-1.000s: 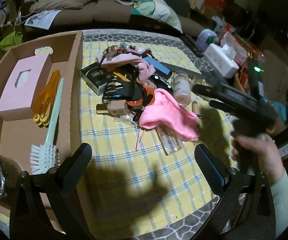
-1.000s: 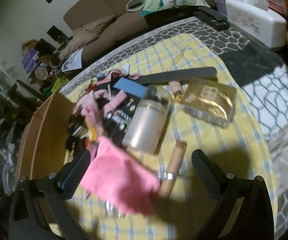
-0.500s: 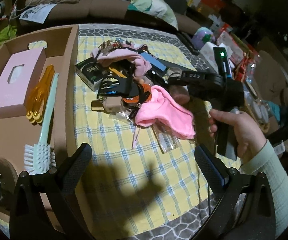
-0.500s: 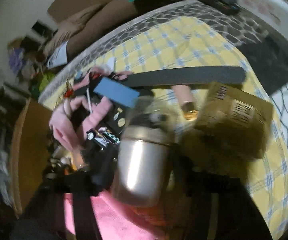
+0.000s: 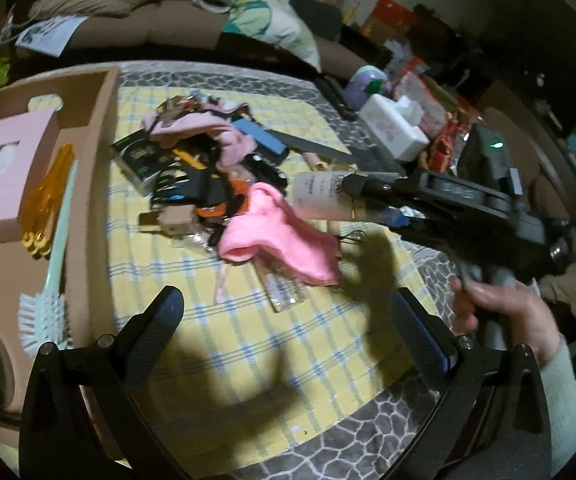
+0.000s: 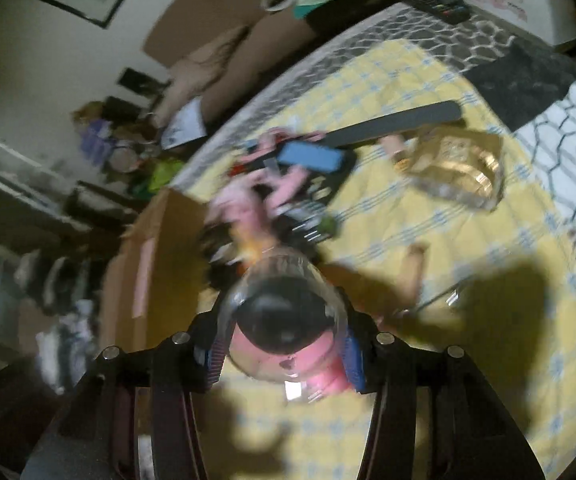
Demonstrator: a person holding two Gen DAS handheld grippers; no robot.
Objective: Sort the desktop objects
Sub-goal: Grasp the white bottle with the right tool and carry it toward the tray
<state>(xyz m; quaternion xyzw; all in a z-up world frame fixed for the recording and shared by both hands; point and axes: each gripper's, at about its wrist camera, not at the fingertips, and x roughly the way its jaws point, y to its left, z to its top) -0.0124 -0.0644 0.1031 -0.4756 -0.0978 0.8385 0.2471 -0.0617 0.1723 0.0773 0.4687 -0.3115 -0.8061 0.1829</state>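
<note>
Lying lengthwise along the right tool (image 6: 284, 356), the pale cream bottle (image 5: 323, 196) is clamped between both pads, its dark end facing the right wrist camera and filling the gap between the fingers. Jaws have just closed down onto it; grip looks firm, and the bottle is off the table (image 5: 208, 340), above the pink cloth (image 5: 284, 248).

Cardboard box (image 5: 88, 168) lies away to the left of the held bottle, past the clutter pile (image 5: 200, 176); judged the likely drop point. Left tool (image 5: 288, 332) stands wide open, nothing between its fingers, and sits nearer the box than the right one.

Hard to read: right wrist view is motion-blurred, and the bottle hides what sits directly under it. Bottle label only partly legible. Box floor cut off at frame edge.
</note>
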